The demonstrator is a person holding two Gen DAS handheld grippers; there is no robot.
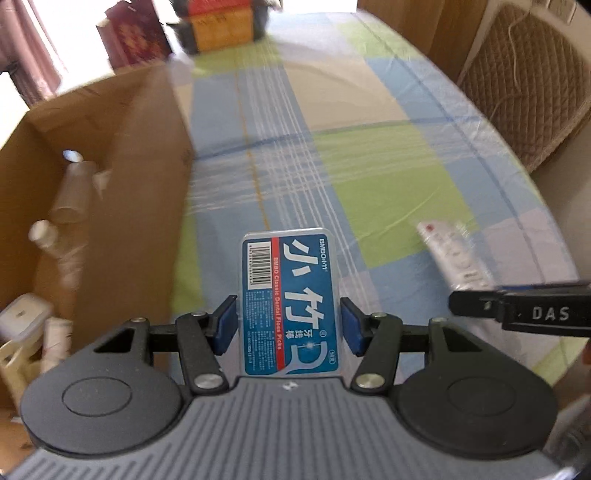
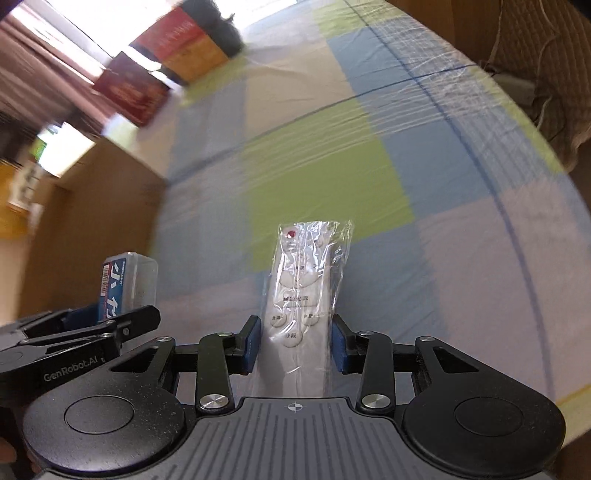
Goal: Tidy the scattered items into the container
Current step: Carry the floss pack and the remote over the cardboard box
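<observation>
Checked blue-green-beige cloth under clear film covers the worktop (image 1: 369, 155). Floss pick box (image 1: 291, 302), blue label, sits clamped between the left gripper (image 1: 290, 325) jaws, raised just right of the cardboard box (image 1: 147, 177). White remote (image 2: 299, 295) in a plastic sleeve sits between the right gripper (image 2: 295, 343) jaws, which flank it closely; contact can't be told. Cardboard box holds clear cups (image 1: 72, 192) and small white items, blurred. Red and yellow cartons (image 1: 221, 26) stand at the far end.

Items inside cardboard box (image 1: 122, 155) motion-blurred, remote control (image 1: 452, 254) smeared and partly hidden behind right gripper (image 1: 517, 314)
</observation>
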